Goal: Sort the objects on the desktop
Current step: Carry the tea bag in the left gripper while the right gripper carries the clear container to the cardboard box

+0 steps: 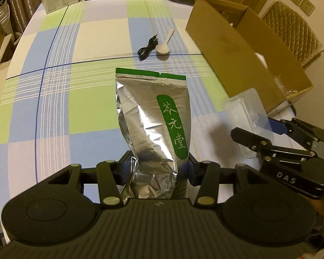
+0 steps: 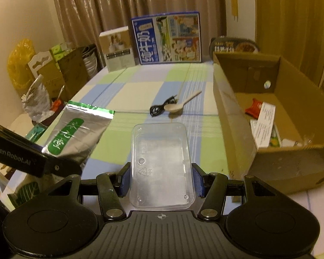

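The left gripper (image 1: 157, 170) has its jaws clamped on a silver foil pouch with a green label (image 1: 155, 116), held above the checked bench (image 1: 92, 99). The right gripper (image 2: 161, 182) grips a clear plastic rectangular tray (image 2: 161, 161) beside the open brown cardboard box (image 2: 233, 129).

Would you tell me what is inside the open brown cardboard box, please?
Inside the open brown cardboard box lie a red packet and white printed cartons; its near wall hides the near floor.
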A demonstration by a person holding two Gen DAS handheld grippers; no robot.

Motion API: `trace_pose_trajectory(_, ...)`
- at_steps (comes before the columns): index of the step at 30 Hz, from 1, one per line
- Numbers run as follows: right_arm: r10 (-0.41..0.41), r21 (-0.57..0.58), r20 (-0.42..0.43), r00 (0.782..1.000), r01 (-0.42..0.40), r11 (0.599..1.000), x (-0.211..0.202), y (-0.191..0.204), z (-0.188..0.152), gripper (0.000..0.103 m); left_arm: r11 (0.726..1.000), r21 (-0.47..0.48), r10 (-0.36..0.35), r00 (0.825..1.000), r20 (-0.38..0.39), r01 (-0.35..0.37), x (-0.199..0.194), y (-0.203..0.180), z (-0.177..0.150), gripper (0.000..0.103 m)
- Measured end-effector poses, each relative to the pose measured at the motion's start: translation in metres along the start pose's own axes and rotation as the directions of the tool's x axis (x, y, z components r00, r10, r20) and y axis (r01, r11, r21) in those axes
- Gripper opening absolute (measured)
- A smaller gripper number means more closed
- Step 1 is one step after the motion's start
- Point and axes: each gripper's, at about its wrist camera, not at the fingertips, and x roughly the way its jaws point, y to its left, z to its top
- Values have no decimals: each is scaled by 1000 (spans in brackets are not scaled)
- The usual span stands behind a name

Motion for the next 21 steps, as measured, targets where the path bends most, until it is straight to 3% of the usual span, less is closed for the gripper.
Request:
trace_pose_trajectory(11, -39, 7, 54, 998, 39, 999, -25, -16, 18, 53, 998, -41, -42, 999, 33, 43, -19, -18, -3, 44)
trace_pose_trajectory(21, -92, 84, 105, 990, 83, 993, -48, -51, 30, 53, 996, -34, -86, 995, 44, 87, -20, -44, 14, 44)
